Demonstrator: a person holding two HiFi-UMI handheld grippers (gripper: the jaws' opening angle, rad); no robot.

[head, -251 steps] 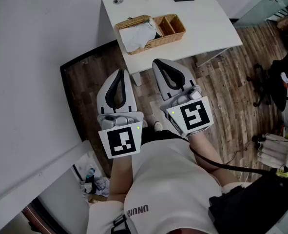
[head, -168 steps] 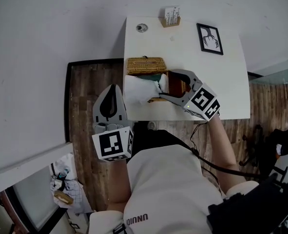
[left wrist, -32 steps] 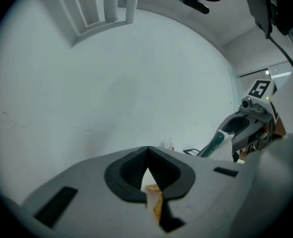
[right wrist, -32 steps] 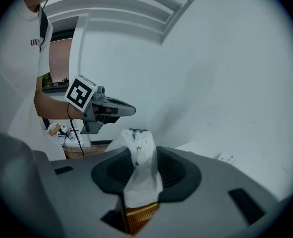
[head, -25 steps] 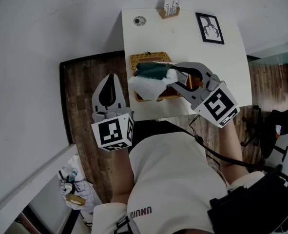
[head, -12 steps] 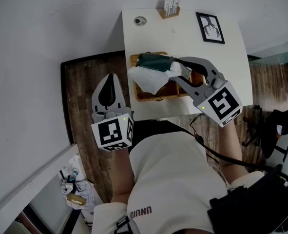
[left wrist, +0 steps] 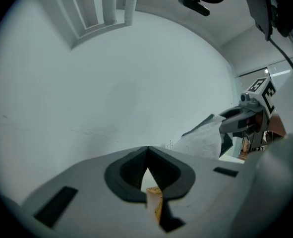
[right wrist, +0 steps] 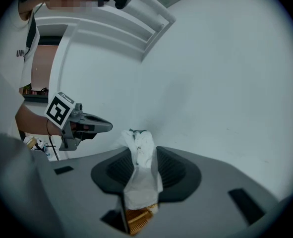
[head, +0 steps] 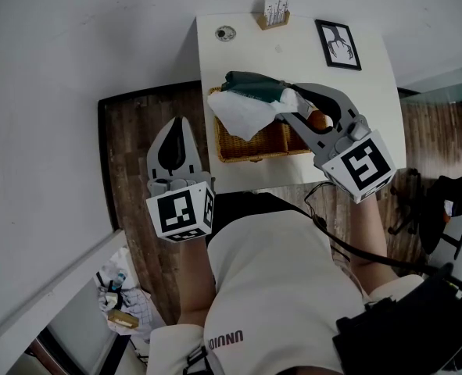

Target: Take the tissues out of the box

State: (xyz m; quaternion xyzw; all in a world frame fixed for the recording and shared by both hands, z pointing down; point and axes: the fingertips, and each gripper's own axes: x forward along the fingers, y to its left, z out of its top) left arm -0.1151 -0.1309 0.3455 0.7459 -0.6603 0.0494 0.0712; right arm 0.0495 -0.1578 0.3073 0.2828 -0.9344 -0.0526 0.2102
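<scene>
A wicker basket stands at the near edge of the white table. My right gripper is above it, shut on a white tissue that spreads out to the left. In the right gripper view the tissue is pinched between the pads and sticks out past the tips. A dark green tissue pack lies against the tissue's far side, over the basket's far rim. My left gripper hangs over the wooden floor left of the table, shut and empty. The left gripper view shows the tissue in the right gripper.
A black picture frame, a small card holder and a small round thing sit at the table's far side. An orange thing lies in the basket's right compartment. A white wall runs along the left.
My right gripper has lifted and pulled away from me with the tissue. The tissue and the green pack rose toward the basket's far rim. The left gripper has stayed put.
</scene>
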